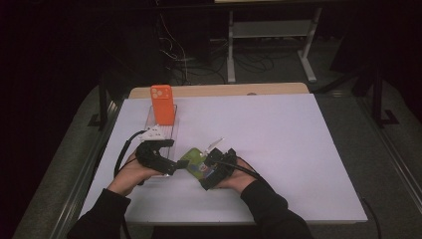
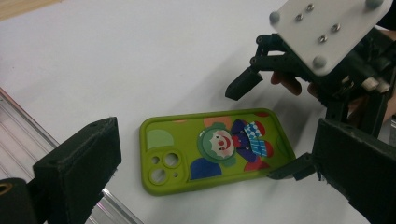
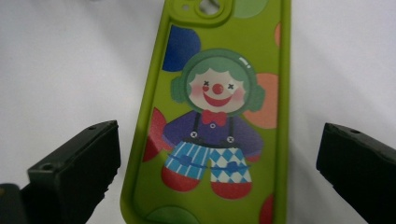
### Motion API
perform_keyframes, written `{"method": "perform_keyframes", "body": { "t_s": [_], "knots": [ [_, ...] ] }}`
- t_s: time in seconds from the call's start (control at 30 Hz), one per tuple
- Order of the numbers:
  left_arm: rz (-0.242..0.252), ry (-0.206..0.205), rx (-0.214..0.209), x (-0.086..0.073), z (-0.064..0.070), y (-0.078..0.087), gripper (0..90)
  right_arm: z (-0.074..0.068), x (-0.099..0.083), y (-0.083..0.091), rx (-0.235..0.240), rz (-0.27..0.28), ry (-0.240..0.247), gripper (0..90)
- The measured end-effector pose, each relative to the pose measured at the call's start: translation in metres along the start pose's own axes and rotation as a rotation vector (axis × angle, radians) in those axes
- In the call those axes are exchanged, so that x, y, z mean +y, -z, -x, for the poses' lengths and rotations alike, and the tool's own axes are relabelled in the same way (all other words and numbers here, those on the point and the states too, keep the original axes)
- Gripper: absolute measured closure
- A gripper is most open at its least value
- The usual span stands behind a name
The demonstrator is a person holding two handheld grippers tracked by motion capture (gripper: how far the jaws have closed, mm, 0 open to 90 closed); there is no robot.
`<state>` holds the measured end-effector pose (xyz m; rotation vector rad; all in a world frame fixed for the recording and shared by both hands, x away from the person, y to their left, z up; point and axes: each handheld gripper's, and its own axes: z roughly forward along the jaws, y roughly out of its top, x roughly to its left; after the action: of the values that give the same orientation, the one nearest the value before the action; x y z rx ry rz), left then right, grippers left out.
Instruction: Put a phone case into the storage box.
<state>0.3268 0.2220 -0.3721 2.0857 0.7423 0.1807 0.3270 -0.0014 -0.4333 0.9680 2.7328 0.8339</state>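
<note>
A lime-green phone case printed with a clown lies back-up and flat on the white table, near the front. In the left gripper view the case has its camera cut-outs to the left. My left gripper is open, its jaws wide apart over the case's camera end. My right gripper is open too and straddles the opposite end; in its own view the gripper has the case between its jaws, touching neither. In the left gripper view, the right gripper frames that end.
An orange phone stands upright in a clear holder at the table's back left, with a white plug-like part beside it. A ribbed metal rail runs left of the case. The table's right half is bare white.
</note>
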Motion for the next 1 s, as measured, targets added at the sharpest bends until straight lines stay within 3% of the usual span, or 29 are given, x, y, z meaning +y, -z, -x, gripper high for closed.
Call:
{"method": "perform_keyframes", "body": {
  "t_s": [0.13,0.2,0.3,0.37,0.5,0.6,0.67,0.83,1.0],
  "knots": [
    [0.001,0.000,-0.002,0.0001,0.0001,0.0004,1.0,-0.0027,0.0010,-0.0045,-0.015,-0.016,0.006,1.4],
    [0.001,0.003,-0.001,0.0000,0.0001,0.0005,1.0,-0.0022,0.0006,-0.0073,-0.032,-0.012,0.034,3.1],
    [0.003,0.005,0.000,-0.0001,-0.0003,0.0002,1.0,-0.0055,0.0013,-0.0078,-0.030,-0.021,0.009,6.2],
    [0.011,0.013,-0.001,-0.0003,0.0001,-0.0002,1.0,-0.0048,0.0004,-0.0096,-0.035,-0.013,0.048,10.5],
    [0.005,0.001,0.003,-0.0002,-0.0014,0.0009,1.0,-0.0077,0.0014,-0.0086,-0.032,-0.021,0.012,11.2],
    [0.007,0.006,0.003,-0.0003,-0.0016,0.0012,1.0,-0.0072,0.0001,-0.0098,-0.043,-0.014,0.034,11.3],
    [0.005,0.007,0.005,-0.0005,-0.0021,0.0016,1.0,-0.0086,0.0003,-0.0087,-0.038,-0.018,0.005,12.2],
    [0.005,0.003,0.008,-0.0009,-0.0023,0.0019,1.0,-0.0096,0.0008,-0.0076,-0.040,-0.026,-0.015,14.8],
    [0.003,0.003,0.007,-0.0013,-0.0032,0.0016,1.0,-0.0067,-0.0014,-0.0061,-0.030,-0.012,-0.006,15.0]
  ]
}}
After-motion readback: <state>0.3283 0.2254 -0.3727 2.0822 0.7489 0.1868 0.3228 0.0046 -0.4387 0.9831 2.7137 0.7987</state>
